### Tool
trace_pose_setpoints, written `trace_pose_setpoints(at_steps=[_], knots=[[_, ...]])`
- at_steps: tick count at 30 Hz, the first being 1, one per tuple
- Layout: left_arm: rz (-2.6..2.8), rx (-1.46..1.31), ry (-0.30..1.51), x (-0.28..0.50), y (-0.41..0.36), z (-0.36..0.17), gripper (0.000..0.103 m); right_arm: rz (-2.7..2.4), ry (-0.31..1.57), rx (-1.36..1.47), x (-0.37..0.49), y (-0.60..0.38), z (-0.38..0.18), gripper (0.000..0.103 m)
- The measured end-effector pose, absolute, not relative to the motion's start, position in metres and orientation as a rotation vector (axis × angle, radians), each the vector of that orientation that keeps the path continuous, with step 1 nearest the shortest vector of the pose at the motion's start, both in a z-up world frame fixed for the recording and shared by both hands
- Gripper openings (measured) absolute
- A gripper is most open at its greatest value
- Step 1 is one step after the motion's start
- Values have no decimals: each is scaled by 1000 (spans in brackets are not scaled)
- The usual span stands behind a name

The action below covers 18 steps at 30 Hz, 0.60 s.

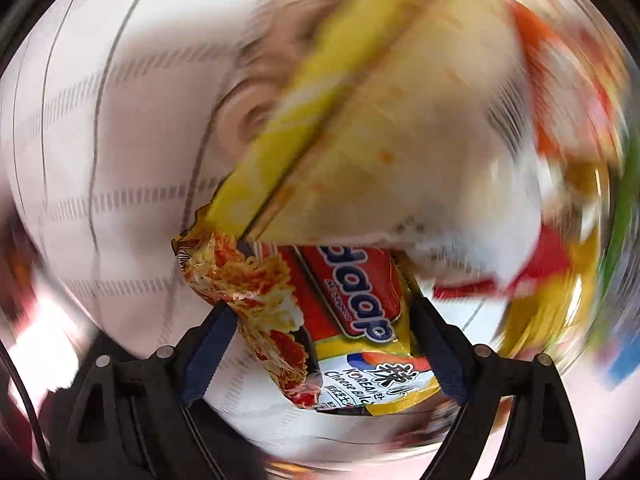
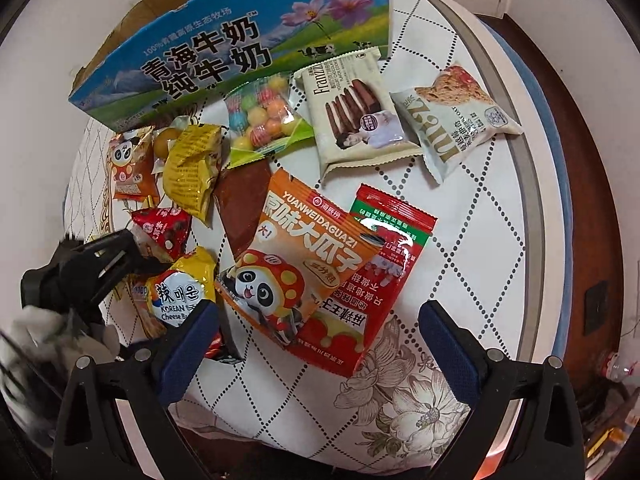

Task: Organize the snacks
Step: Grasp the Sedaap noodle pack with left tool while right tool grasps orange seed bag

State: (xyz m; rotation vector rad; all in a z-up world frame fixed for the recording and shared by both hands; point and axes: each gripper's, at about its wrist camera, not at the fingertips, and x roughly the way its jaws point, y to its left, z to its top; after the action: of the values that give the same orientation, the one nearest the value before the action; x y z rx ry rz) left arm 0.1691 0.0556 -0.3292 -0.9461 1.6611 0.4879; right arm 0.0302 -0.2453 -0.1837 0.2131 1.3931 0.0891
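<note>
My left gripper point(image 1: 324, 344) is shut on a yellow Korean cheese snack packet point(image 1: 344, 320), held between its blue pads; the rest of the left wrist view is blurred. In the right wrist view the same packet point(image 2: 180, 292) and the left gripper point(image 2: 100, 264) show at lower left, above the table. My right gripper point(image 2: 320, 332) is open and empty, hovering over an orange sunflower-seed bag point(image 2: 304, 252) lying on a red packet point(image 2: 384, 256). Around them lie a candy-ball bag point(image 2: 264, 120), a Franzzi biscuit pack point(image 2: 356, 112), an oat cookie pack point(image 2: 456, 116) and small packets point(image 2: 192, 164).
A blue milk carton box point(image 2: 232, 44) stands open at the back of the round table, whose white patterned cloth point(image 2: 460, 216) ends at a rim on the right. Dark floor lies beyond the rim.
</note>
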Motion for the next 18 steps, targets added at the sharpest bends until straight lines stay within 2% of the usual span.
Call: trace_pose_setpoints(at_steps=[7, 10, 13, 14, 15, 18], knots=[[73, 81, 1669, 172, -23, -297, 88, 14, 1418, 250, 31, -243, -189, 102], [-37, 365, 1614, 153, -40, -297, 89, -14, 1437, 318, 38, -244, -198, 101], [-28, 257, 1607, 147, -27, -295, 93, -49, 1428, 349, 53, -238, -208, 98], [-19, 198, 1612, 146, -13, -298, 94, -57, 1429, 354, 57, -236, -211, 93], [0, 102, 1617, 147, -3, -298, 94, -67, 1435, 362, 62, -233, -217, 82], [31, -110, 1632, 150, 25, -302, 95, -86, 1452, 303, 72, -220, -229, 70]])
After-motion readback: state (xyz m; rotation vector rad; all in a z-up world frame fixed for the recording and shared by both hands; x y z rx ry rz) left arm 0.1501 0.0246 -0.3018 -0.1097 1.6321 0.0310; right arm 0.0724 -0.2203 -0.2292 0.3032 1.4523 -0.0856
